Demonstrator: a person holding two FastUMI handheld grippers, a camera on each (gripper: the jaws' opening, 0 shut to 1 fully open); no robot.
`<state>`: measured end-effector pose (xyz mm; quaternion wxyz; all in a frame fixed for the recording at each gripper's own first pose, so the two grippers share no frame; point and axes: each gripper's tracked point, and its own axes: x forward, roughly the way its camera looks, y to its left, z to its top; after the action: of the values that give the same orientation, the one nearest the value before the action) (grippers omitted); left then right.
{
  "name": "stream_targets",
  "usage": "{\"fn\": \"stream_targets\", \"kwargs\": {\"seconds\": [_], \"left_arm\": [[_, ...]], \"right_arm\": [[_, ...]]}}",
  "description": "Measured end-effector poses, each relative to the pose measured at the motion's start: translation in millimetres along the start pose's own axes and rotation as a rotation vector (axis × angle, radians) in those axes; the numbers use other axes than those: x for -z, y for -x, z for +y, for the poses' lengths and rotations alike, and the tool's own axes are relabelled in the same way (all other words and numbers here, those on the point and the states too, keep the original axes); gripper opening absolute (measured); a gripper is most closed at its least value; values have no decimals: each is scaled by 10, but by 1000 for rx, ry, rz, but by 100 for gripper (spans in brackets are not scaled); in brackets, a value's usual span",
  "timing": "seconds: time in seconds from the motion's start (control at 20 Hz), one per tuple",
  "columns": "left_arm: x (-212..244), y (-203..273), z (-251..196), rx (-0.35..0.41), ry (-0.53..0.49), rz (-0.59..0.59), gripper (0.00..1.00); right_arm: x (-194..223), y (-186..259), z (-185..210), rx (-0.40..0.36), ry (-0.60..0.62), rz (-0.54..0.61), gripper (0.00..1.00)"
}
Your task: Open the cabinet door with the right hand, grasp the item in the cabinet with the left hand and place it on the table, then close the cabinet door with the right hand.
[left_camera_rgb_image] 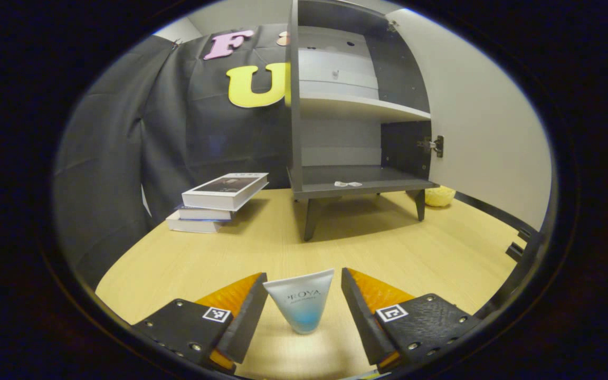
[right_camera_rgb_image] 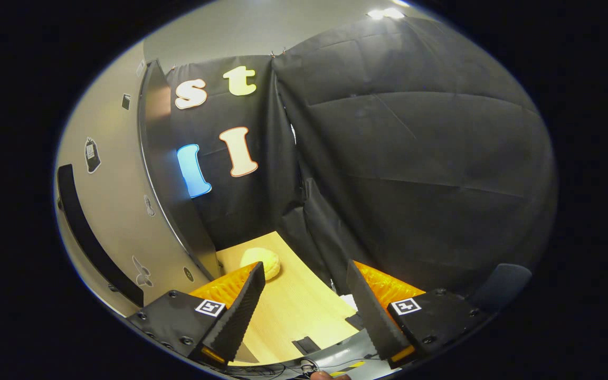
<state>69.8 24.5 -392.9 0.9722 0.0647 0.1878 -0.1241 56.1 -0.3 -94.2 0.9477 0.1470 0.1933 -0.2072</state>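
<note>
A small white-and-blue tube (left_camera_rgb_image: 301, 309) stands on its cap on the wooden table (left_camera_rgb_image: 415, 253), between the fingers of my left gripper (left_camera_rgb_image: 304, 275). That gripper is open, with a slim gap showing at the tube's right side. Beyond it stands the grey cabinet (left_camera_rgb_image: 335, 105), its pale door (left_camera_rgb_image: 488, 132) swung wide to the right. My right gripper (right_camera_rgb_image: 305, 266) is open and holds nothing. It sits just right of the door (right_camera_rgb_image: 119, 211), whose dark handle (right_camera_rgb_image: 85, 232) runs down the door's face in the right gripper view.
A stack of books (left_camera_rgb_image: 219, 203) lies left of the cabinet. A small white scrap (left_camera_rgb_image: 347, 183) rests on the bottom shelf. A yellow rounded object (left_camera_rgb_image: 439, 196) (right_camera_rgb_image: 262, 262) sits on the table behind the door. Black cloth walls surround the table.
</note>
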Motion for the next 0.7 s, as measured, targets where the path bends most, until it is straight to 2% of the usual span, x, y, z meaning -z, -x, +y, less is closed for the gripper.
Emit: {"fn": "stream_targets", "kwargs": {"seconds": [0.2,0.45,0.6,0.7], "left_arm": [[-434,136,-57,2,5,-65,85],[-1179,576,-105,4,95,-171,85],[-1609,874,-81,12,35,-213,84],[-1904,1036,-79,19,21,-244,84]], "right_arm": [[209,4,-98,30,-14,15,98],[380,17,-153,49,-39,14,98],[372,30,-202,83,-16,-19,98],[230,44,-232,112,45,-70,98]]}}
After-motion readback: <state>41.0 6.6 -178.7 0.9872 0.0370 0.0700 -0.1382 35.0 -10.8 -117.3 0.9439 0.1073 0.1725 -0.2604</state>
